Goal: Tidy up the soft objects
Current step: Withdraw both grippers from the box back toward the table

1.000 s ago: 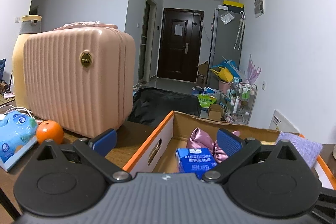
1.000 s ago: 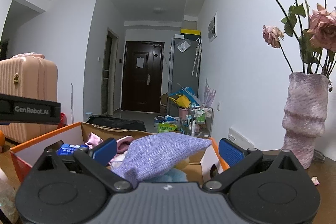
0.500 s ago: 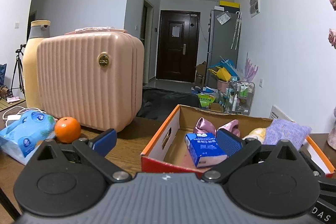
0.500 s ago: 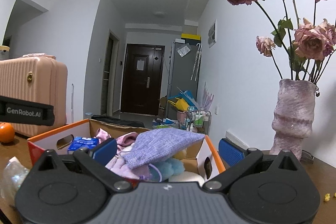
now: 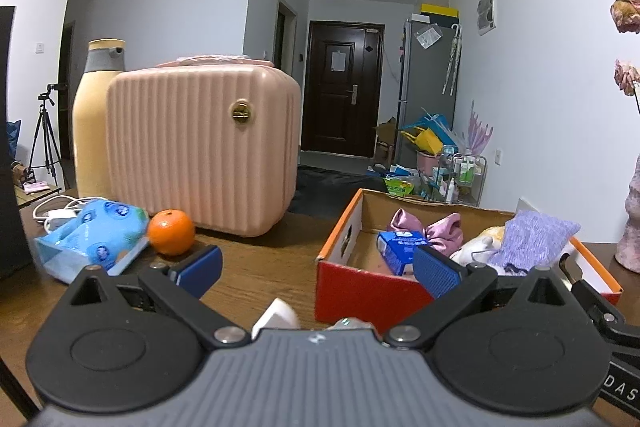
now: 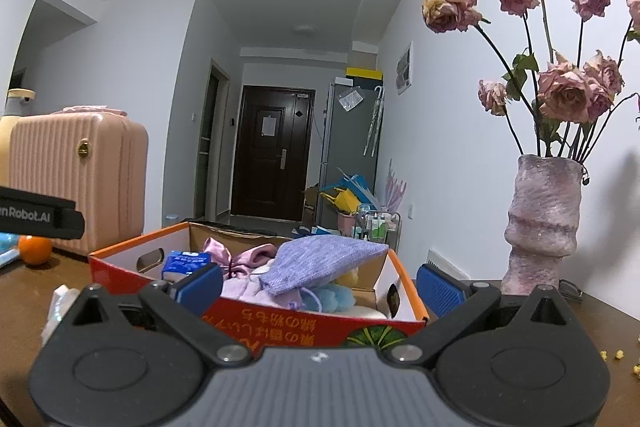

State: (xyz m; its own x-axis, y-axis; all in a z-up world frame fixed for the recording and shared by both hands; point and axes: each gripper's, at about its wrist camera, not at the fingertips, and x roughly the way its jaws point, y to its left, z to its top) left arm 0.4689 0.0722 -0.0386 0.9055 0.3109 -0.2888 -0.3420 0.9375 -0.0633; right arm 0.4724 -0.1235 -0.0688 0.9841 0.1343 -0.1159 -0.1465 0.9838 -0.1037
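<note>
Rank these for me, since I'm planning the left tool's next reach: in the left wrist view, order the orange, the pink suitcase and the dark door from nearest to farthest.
1. The orange, on the table just beyond the left tool, to its left.
2. The pink suitcase, standing behind the orange, left of centre.
3. The dark door, at the far end of the hallway.

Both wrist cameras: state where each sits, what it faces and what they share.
Left wrist: on the left tongs, open and empty, facing the pink suitcase, orange and red cardboard box.
Right wrist: on the right tongs, open and empty, over the box, purple knit pouch inside, vase right.
Shared: box, suitcase, orange, dark door.
</note>
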